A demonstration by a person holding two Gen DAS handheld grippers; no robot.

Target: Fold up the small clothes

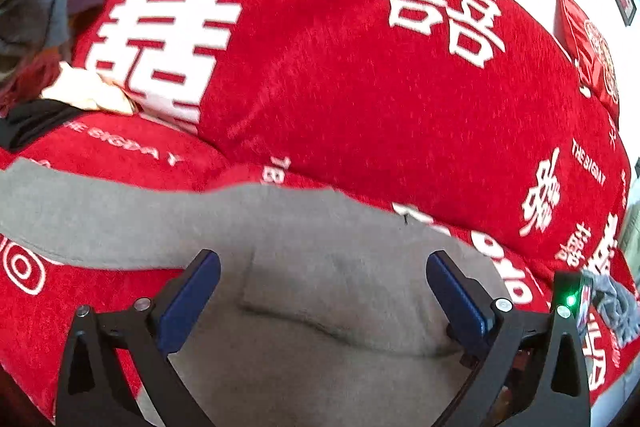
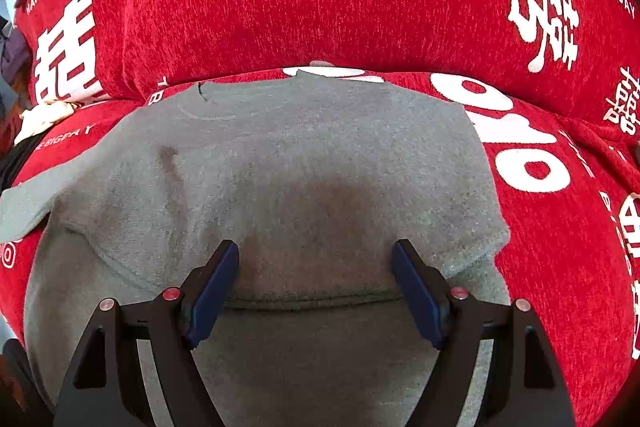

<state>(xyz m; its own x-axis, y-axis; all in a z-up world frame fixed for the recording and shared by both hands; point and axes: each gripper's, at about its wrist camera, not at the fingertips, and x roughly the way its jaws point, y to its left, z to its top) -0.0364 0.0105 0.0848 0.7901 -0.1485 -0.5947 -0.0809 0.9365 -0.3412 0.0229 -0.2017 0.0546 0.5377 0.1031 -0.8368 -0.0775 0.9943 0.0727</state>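
The left gripper (image 1: 323,285) hangs with its blue pads spread wide above the grey garment (image 1: 304,267), nothing pinched between them. The garment lies flat on the red cover (image 1: 340,67) with white lettering, one sleeve trailing off to the left. The right gripper (image 2: 315,281) is likewise spread, its pads standing either side of a folded edge of the garment (image 2: 288,179) without pressing it.

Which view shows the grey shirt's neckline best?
The right wrist view: the grey shirt lies spread out, collar visible at the far edge. The left wrist view shows only its near part and one sleeve.
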